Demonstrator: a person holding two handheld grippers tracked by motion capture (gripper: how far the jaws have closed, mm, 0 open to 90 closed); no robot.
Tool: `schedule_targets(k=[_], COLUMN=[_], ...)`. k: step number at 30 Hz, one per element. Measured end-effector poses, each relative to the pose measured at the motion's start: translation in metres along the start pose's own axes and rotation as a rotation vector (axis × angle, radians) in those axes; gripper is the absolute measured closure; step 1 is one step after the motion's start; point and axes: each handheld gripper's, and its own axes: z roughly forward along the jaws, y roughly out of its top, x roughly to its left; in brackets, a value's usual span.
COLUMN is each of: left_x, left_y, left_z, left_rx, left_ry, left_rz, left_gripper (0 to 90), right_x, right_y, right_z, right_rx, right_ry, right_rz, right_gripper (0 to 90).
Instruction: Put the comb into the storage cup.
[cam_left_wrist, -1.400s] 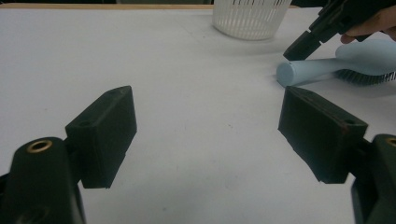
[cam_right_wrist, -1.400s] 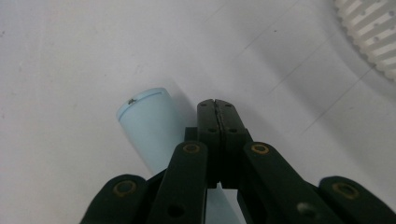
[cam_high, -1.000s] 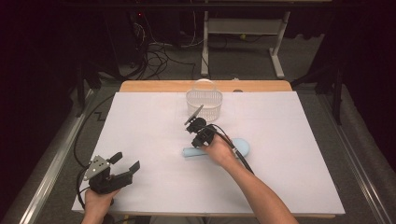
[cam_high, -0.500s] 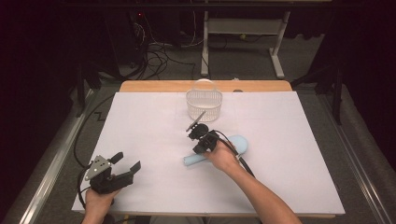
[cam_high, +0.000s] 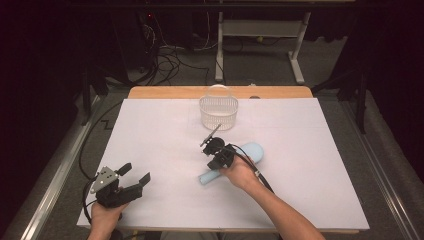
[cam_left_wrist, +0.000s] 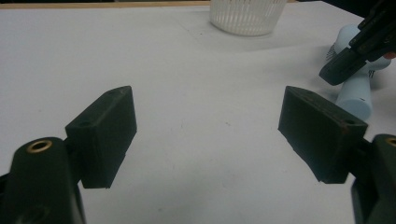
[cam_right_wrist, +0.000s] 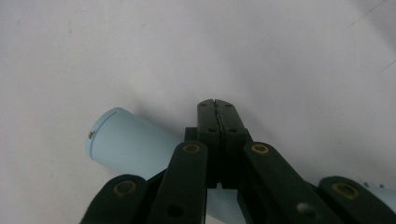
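High view: pale blue hair-dryer-shaped object (cam_high: 235, 162) lying flat on the white table cover (cam_high: 310, 160), near the middle, a little toward the person's side. Rounded head pointing up-right, cylindrical handle running down-left to a flat end. Smooth matt plastic, single colour. Right gripper (cam_high: 218, 159) directly above the object's mid-section, jaws pressed together, held by the right hand (cam_high: 240, 172) resting over the handle; whether the jaw tips touch the plastic cannot be told from here. White ribbed basket (cam_high: 218, 111) well beyond, near the far edge of the cover. Left gripper (cam_high: 134, 178) at the near-left corner, jaws spread wide, nothing between them, held in the left hand (cam_high: 106, 212).

Left gripper view: two black pads far apart over bare white cover. Blue object (cam_left_wrist: 357, 88) off at the right edge, handle end facing this way, partly hidden behind the other gripper's dark tip. Basket (cam_left_wrist: 246, 15) at the top.

Right gripper view: jaws closed tight on each other, only a thin seam between them, nothing pinched. Blue handle (cam_right_wrist: 135, 144) passing beneath the linkage, its flat round end cap at the left with a small dark mark on the rim.

Against half a second ago: right gripper lower and nearer to the person, now over the object rather than beyond it. Object, basket and left gripper unmoved.
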Motion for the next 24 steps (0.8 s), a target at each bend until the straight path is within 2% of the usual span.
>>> schedule_targets(k=[8, 24], left_x=[0.000, 0.000], left_y=[0.000, 0.000], left_z=[0.000, 0.000], left_rx=[-0.001, 0.000], left_ry=[0.002, 0.007], left_rz=[-0.002, -0.003], left_gripper=[18.7, 18.7], right_x=[0.004, 0.008], right_y=[-0.010, -0.032], right_z=[-0.005, -0.014], right_rx=[0.003, -0.013], right_ry=[0.001, 0.018], right_rz=[-0.029, -0.040], right_gripper=[90.0, 90.0])
